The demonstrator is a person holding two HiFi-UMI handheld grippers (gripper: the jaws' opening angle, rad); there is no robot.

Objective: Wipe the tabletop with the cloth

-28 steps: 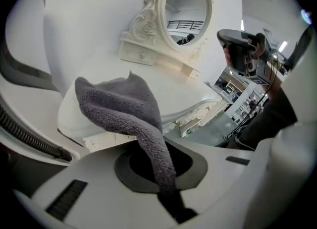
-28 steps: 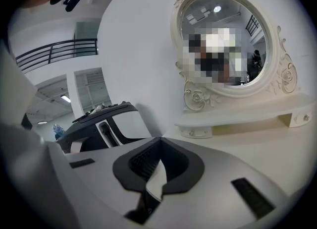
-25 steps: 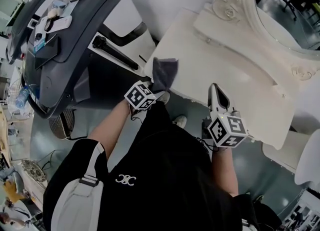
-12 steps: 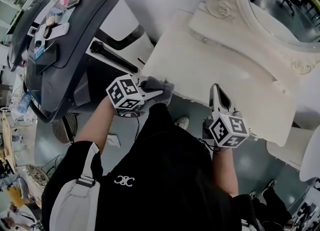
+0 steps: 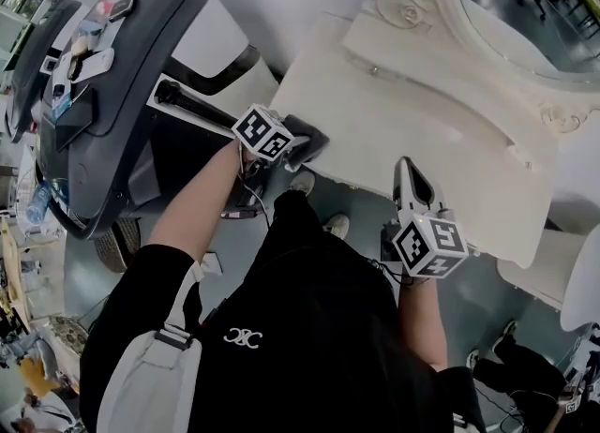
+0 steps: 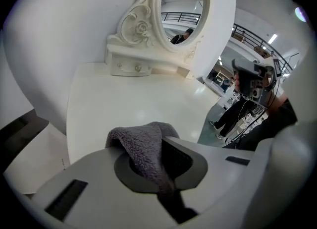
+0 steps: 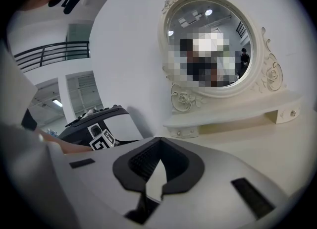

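Two grippers, both at the table's (image 5: 422, 141) front edge. Left gripper (image 5: 302, 144) is clamped on the grey cloth (image 5: 315, 140) at the table's front left corner. From the head view, can't tell if the cloth actually touches the top. Left gripper view shows what the head view doesn't: the left gripper (image 6: 161, 171) has the cloth (image 6: 141, 146) bunched between its jaws, a fold humping up over them, with bare table (image 6: 124, 109) ahead of it.

Right gripper (image 5: 406, 176) sits well to the right along the table's front edge, jaws pointing in over the top. Right gripper view: the right gripper (image 7: 152, 181) has its jaws almost together, just a thin slit, nothing in them, table (image 7: 277, 148) past them.

Oval mirror (image 5: 525, 9) with a carved frame stands at the table's back. Left gripper view sees the mirror (image 6: 181, 10) on a small base with two knobs (image 6: 130, 68). Right gripper view gets the mirror (image 7: 213, 44) head on, plus the left gripper's marker cube (image 7: 101, 140) off to the table's left.

Head view only: grey machine (image 5: 103, 94) left of the table, and the person's black top (image 5: 309, 328) and shoe (image 5: 337, 227) in front of it.
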